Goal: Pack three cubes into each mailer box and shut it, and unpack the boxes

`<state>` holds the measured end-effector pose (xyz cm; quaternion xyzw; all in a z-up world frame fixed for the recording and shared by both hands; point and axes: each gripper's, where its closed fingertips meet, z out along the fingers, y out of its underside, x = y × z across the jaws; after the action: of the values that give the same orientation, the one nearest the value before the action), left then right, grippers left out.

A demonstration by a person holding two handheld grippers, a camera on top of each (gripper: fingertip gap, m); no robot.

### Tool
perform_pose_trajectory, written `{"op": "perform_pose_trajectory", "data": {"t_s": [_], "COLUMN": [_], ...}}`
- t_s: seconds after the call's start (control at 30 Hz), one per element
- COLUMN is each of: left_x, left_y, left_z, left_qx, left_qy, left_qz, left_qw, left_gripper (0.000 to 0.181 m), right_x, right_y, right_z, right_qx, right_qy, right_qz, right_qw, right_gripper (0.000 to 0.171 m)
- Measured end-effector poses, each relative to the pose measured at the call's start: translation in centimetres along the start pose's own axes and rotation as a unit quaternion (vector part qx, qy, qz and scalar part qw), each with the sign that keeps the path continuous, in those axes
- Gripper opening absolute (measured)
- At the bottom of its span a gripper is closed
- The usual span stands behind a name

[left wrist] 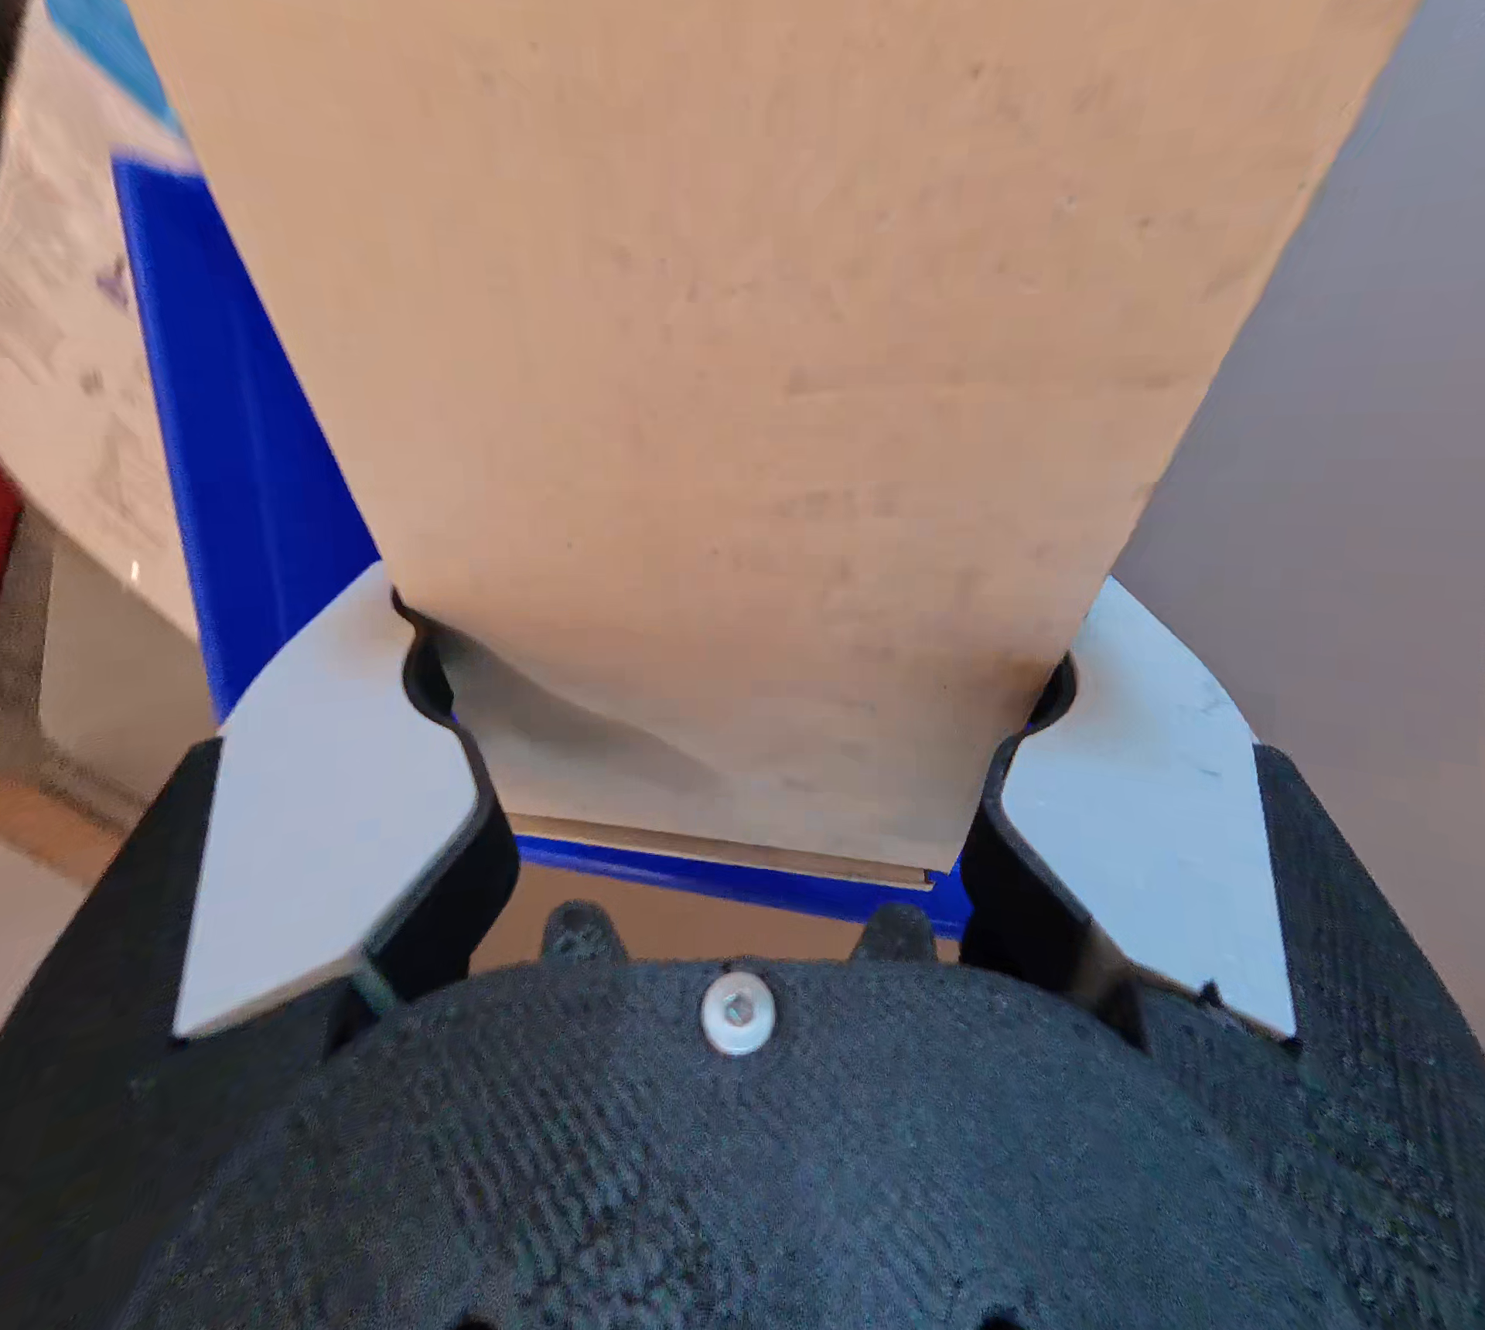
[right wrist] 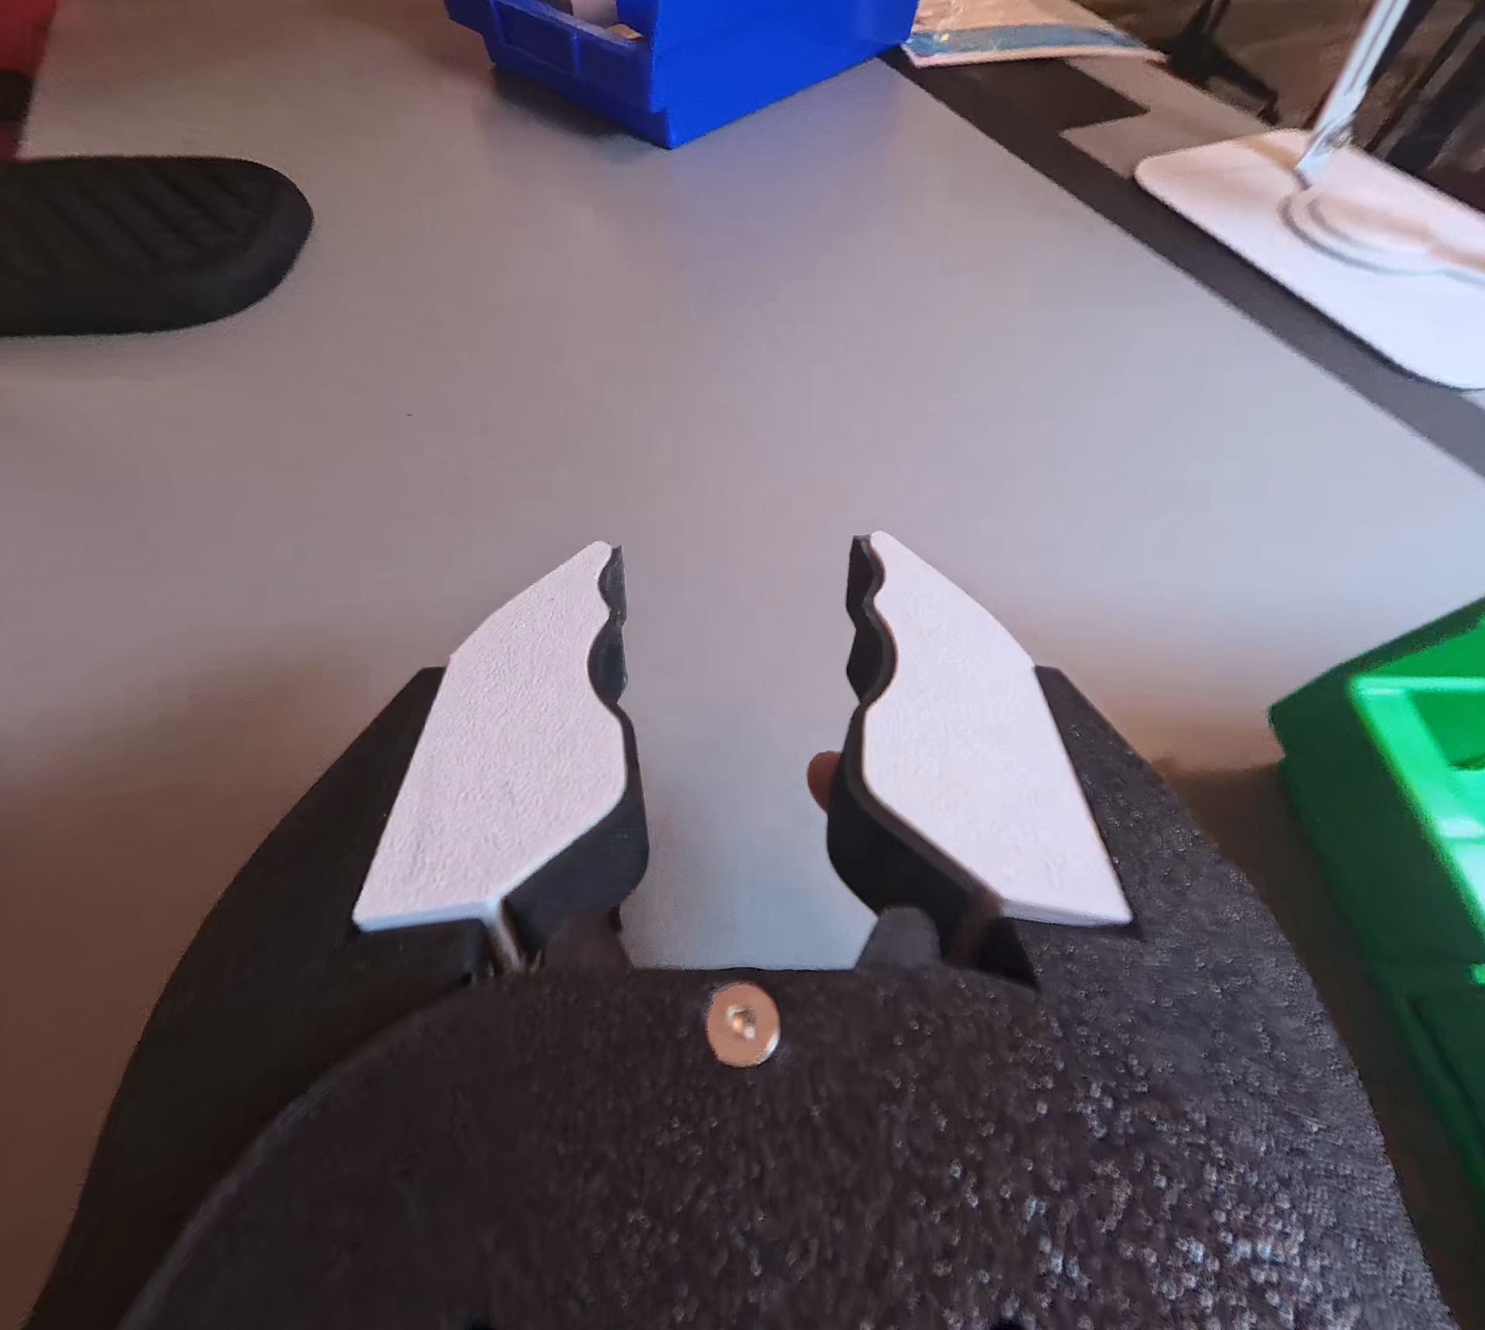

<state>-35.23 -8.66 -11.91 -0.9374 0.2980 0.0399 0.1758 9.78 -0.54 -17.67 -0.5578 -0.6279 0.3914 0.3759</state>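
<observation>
since lifting needs grip: left gripper clenched across mailer box, frame centre
right gripper: released, empty, above grey table

The mailer box is filling the left view, hiding most of the blue bin behind it. The green bin is getting cut off at the right edge.

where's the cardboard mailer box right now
In the left wrist view, the mailer box fills the centre, gripped between the left gripper, with a blue bin behind it on the left.
</observation>
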Motion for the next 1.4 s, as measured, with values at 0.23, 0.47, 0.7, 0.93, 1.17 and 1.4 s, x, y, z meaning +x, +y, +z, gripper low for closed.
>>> {"op": "perform_pose_trajectory", "data": {"t_s": [0.23, 0.47, 0.7, 0.93, 1.17, 1.4], "left_x": [18.5, 32.1, 36.9, 33.5, 30.2, 30.9], "left_y": [-9.0, -13.1, -14.6, -19.6, -18.5, -20.5], "left_z": [-2.8, 1.1, 3.3, -2.0, 0.0, 6.1], "left_qx": [0.107, 0.083, 0.074, 0.387, 0.475, 0.440], "left_qy": [0.193, 0.349, 0.361, 0.281, 0.150, 0.144], "left_qz": [0.127, 0.228, 0.300, 0.161, 0.049, 0.004], "left_qw": [0.967, 0.905, 0.880, 0.863, 0.866, 0.886], "left_gripper": [0.142, 0.142, 0.141, 0.108, 0.102, 0.090], "right_x": [-2.7, -8.9, -13.1, -8.2, -3.7, -4.6], "right_y": [-5.6, -11.1, -8.7, -8.4, -5.6, -2.3], "right_z": [1.3, 1.2, 1.9, -1.4, -0.7, 2.3], "right_qx": [0.038, 0.029, -0.026, 0.054, 0.143, 0.090], "right_qy": [0.056, 0.067, 0.022, 0.007, -0.080, -0.119], "right_qz": [-0.206, -0.491, -0.614, -0.368, -0.064, -0.030], "right_qw": [0.976, 0.868, 0.789, 0.928, 0.984, 0.988], "right_gripper": [0.057, 0.074, 0.071, 0.069, 0.068, 0.069]}}
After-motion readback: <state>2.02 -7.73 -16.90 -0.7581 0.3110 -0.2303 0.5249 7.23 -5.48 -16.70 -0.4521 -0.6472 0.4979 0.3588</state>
